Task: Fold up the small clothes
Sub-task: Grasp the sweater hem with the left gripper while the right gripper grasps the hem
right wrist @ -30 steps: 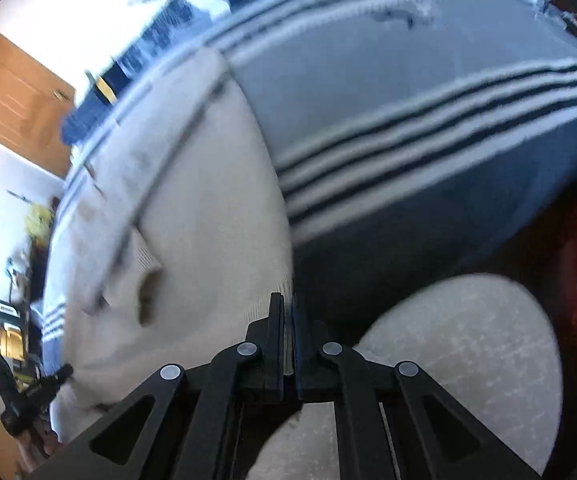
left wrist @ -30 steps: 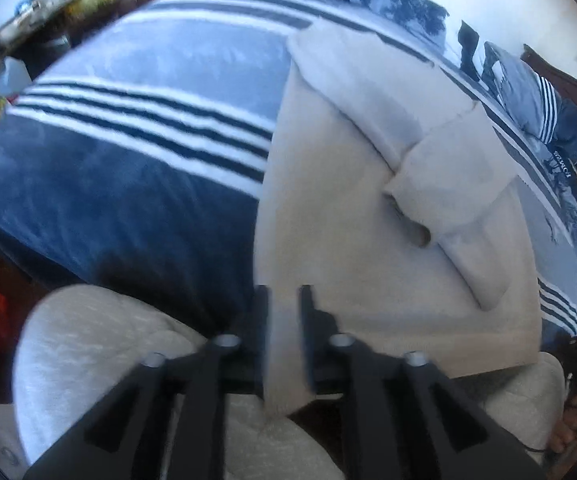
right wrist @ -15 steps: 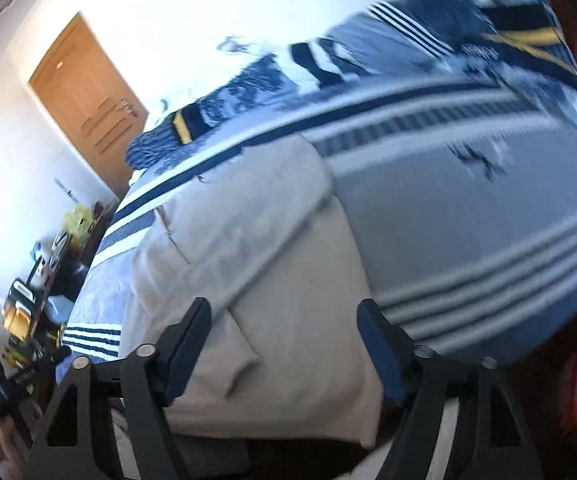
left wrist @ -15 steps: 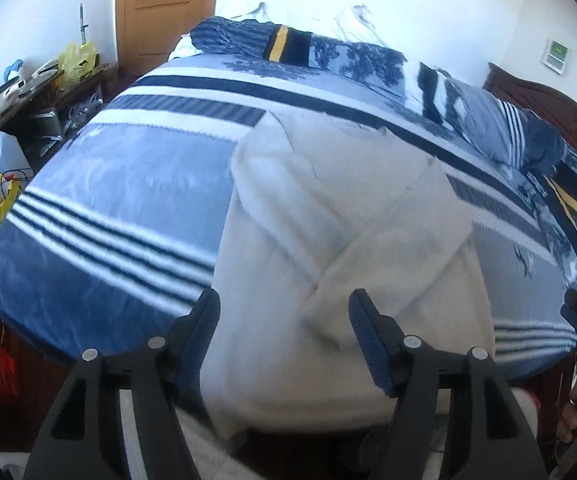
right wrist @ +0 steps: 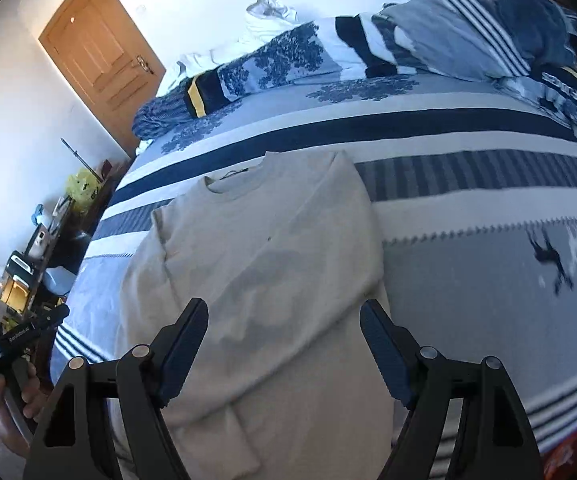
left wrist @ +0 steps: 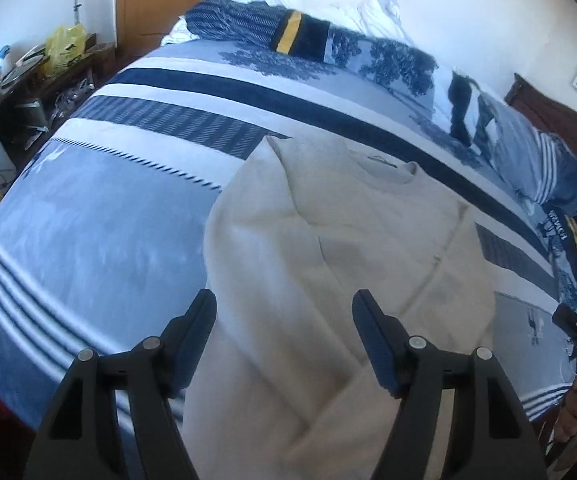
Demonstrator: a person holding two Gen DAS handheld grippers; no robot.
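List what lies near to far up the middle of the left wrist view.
Open left gripper → cream sweater, sleeves folded in, collar at the far end → striped blue bedspread → dark pillow with yellow band → white bedding → wall.

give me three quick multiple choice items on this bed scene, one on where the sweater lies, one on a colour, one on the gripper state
1. Where does the cream sweater lie?
A. on the striped bedspread
B. on the floor
C. on a chair

2. What colour is the door?
A. white
B. orange-brown
C. black

3. How do the left gripper and right gripper stand?
A. both shut on cloth
B. one open, one shut
C. both open, holding nothing

Answers: 1 A, it lies spread flat on the bedspread; 2 B, wooden panels look orange-brown; 3 C, a wide gap separates each pair of fingers.
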